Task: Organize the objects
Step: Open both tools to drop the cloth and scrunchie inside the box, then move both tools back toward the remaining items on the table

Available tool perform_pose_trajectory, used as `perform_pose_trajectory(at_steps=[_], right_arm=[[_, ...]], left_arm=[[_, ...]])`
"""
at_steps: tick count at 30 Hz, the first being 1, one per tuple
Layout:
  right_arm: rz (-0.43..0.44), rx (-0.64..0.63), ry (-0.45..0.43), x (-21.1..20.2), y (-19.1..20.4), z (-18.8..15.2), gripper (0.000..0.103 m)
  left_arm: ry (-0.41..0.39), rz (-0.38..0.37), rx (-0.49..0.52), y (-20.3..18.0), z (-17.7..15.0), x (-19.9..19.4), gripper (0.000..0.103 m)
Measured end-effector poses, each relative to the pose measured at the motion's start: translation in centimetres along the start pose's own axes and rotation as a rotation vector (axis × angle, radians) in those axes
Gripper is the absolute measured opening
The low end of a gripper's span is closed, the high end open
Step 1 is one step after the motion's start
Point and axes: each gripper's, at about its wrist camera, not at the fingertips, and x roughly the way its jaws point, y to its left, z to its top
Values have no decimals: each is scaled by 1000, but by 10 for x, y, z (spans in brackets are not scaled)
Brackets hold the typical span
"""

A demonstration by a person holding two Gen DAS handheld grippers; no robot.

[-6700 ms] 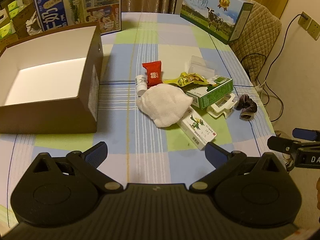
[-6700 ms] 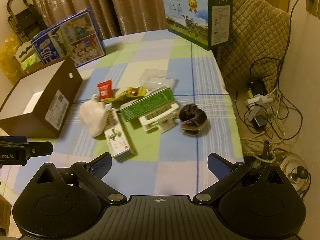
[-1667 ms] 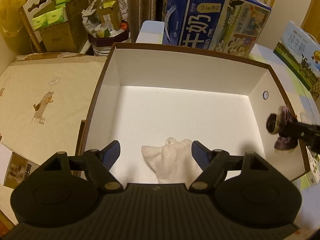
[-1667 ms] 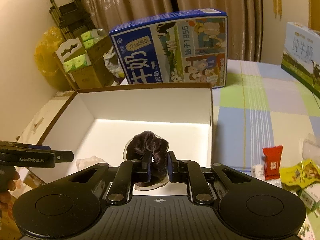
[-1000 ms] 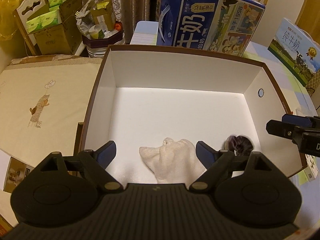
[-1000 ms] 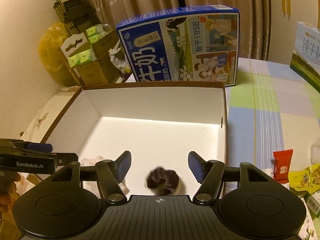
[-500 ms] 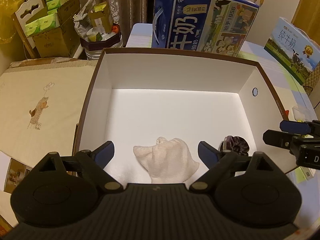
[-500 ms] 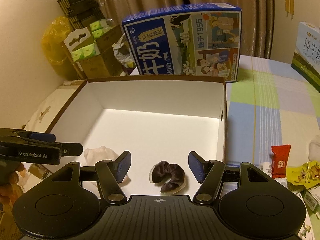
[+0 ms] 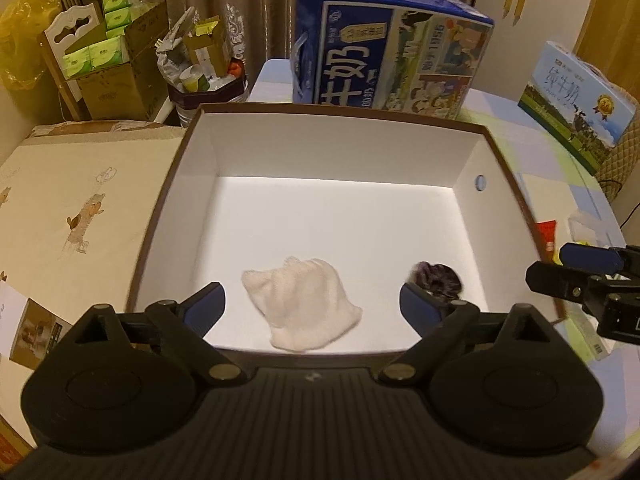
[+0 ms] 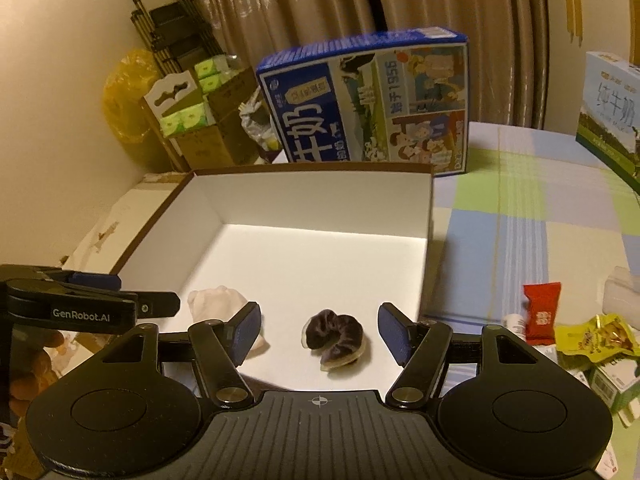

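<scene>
A brown box with a white inside [image 9: 320, 220] [image 10: 312, 256] stands on the table. Inside it lie a white cloth [image 9: 304, 314] [image 10: 214, 300] and a dark velvet scrunchie [image 9: 438, 274] [image 10: 336, 336]. My left gripper [image 9: 314, 300] hovers open over the box's near edge, with the cloth between its fingers' line. My right gripper [image 10: 320, 334] is open above the box's near right corner, the scrunchie lying free below between its fingers. Each gripper shows at the edge of the other's view.
A red candy packet [image 10: 542, 314], a yellow snack bag [image 10: 596, 340], a small white bottle [image 10: 514, 324] and green boxes [image 10: 616, 380] lie on the checked tablecloth right of the box. Two milk cartons [image 10: 372, 108] [image 9: 580, 104] stand behind. Shelves and cartons crowd the left.
The right gripper opened and dropped the scrunchie into the box, where it came to rest. Both grippers have since drawn back slightly from the box.
</scene>
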Motion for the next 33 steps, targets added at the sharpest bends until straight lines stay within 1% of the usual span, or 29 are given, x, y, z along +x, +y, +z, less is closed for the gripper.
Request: perform_pose_trajectory(at_steps=[5,9,14,19,25,33], right_arm=[[8,-18,-47,-31,-12,-9,64],[4,-45,-51,-52,-22,-18,65],[28,16,-43,-78,-51,-31,65],[-8,33,-26,-102,-78,-45,65],[-50,65,-19,-129,-112,-61,65],[-87,115,-4,-151,-149,-78,65]], left_arm=[[-12,-5,-9,-24,-11,-15,95],[-27,-8,-10,-47,-20,-28,97],[-41,-38,-11,-76,-31,-40,98],[-45,-62,9,-107,-40,-50,98],[-28,-98,41,-145,-48,-51,98],[-6,-150,92,-195,-57,-46,98]])
